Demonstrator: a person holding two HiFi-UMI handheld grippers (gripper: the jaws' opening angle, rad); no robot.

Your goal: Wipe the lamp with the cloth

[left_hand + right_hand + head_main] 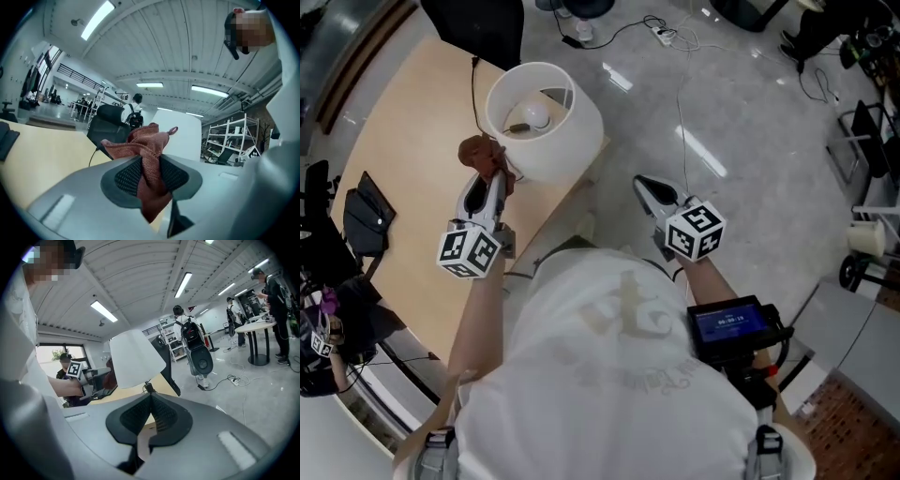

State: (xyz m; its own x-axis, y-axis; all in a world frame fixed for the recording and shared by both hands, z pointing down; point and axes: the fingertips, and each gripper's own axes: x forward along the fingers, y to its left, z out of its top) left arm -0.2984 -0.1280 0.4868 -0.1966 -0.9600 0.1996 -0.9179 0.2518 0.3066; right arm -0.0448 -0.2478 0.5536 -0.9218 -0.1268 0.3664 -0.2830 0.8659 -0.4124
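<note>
A lamp with a white shade [553, 131] stands near the right edge of the wooden table [403, 159], its bulb [539, 114] showing through the open top. My left gripper [490, 175] is shut on a reddish-brown cloth [485, 155], which bunches out beyond the jaws right at the shade's left side; contact cannot be made out. In the left gripper view the cloth [149, 161] is pinched between the pads, with the shade [187, 136] behind it. My right gripper [650, 190] hangs over the floor right of the lamp, shut and empty. Its own view shows the shade [136, 357] ahead.
A black chair back [478, 23] stands behind the table, and a black cable [473, 94] runs across the top towards the lamp. A black device [366, 214] lies at the table's left. Cables and a power strip [664, 36] lie on the grey floor.
</note>
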